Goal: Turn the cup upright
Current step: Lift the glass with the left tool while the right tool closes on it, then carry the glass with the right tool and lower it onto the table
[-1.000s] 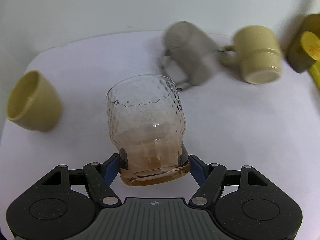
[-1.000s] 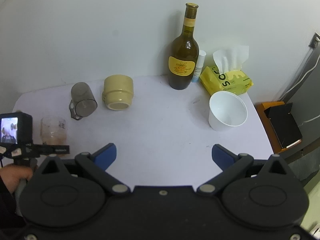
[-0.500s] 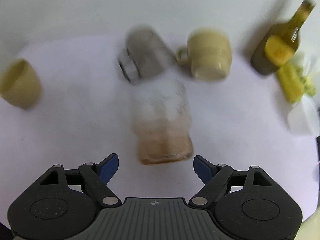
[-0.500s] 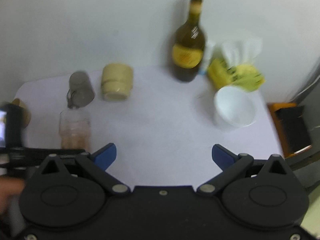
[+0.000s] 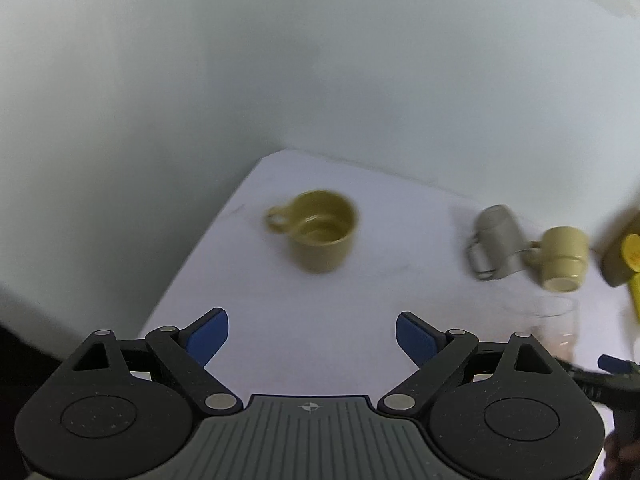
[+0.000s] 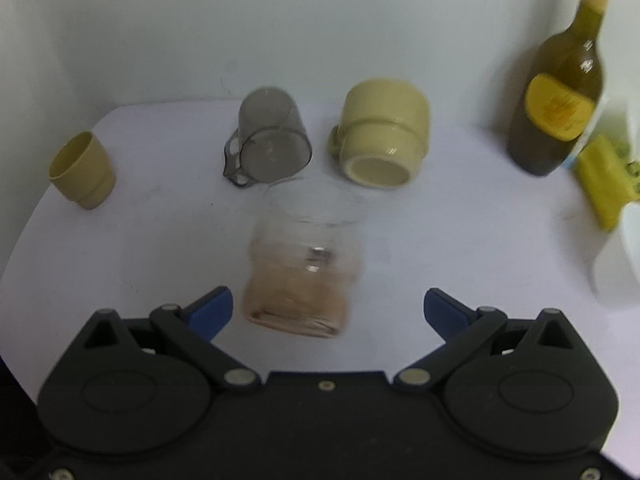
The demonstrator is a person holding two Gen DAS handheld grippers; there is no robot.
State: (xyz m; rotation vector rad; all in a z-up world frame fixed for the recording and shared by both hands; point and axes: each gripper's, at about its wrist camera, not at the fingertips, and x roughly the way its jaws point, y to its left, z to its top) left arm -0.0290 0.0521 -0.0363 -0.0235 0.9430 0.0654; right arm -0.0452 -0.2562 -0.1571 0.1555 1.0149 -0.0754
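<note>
A clear dimpled glass with an amber tint at its base stands upright on the white table, just ahead of my open, empty right gripper. Behind it a grey translucent cup and a cream mug lie on their sides, mouths toward me. My left gripper is open and empty over the table's left part, facing an upright olive mug. The glass shows blurred at the right of the left wrist view.
A small olive cup stands upright at the far left. A dark wine bottle, a yellow tissue pack and a white cup stand at the right. A wall runs close behind the table.
My left gripper let go of the glass, leaving it upright, and swung left toward the olive mug. My right gripper moved left and in, up to the glass.
</note>
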